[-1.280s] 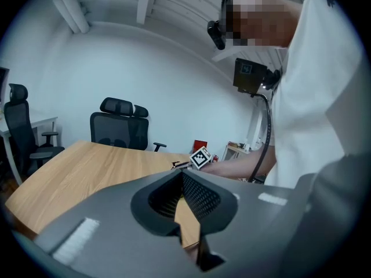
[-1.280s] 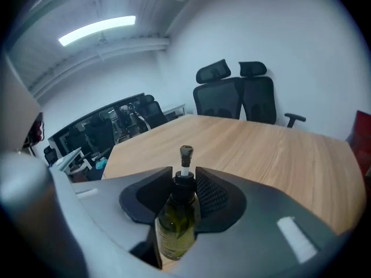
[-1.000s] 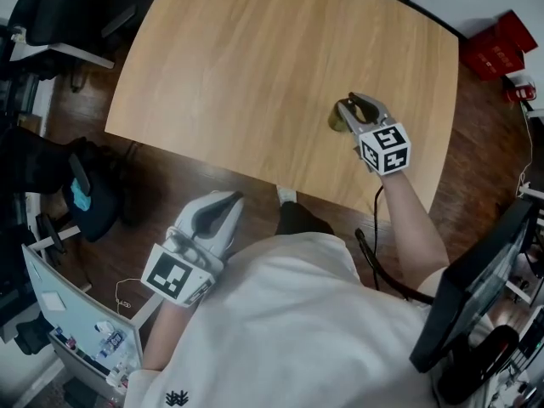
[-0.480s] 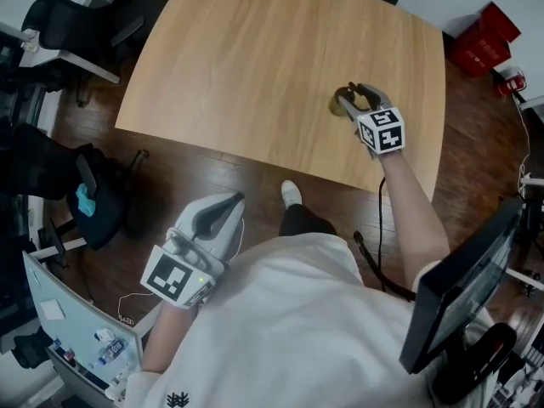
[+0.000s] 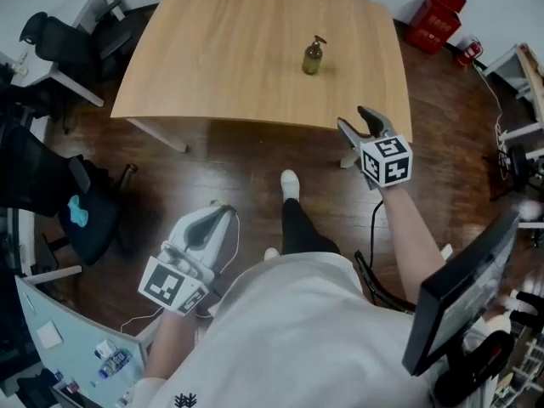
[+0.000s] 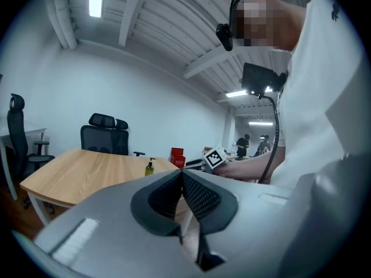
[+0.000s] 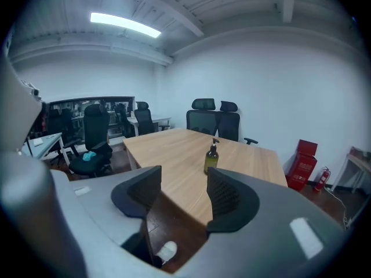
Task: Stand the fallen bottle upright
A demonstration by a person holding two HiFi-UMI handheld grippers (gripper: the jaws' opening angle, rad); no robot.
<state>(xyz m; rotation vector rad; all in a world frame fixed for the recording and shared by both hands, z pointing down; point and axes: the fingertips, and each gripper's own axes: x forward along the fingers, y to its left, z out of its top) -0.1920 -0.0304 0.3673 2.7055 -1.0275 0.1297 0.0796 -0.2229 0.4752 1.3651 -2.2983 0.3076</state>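
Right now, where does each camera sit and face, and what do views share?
Head view: on the person's head, looking steeply down at table, upright bottle, left gripper, right gripper, white shirt.
Left gripper view: on the left gripper, facing across the room along shut jaws; shirt and right forearm show.
Right gripper view: on the right gripper, facing the bottle along opening, empty jaws.
Shared: all three show bottle and table.
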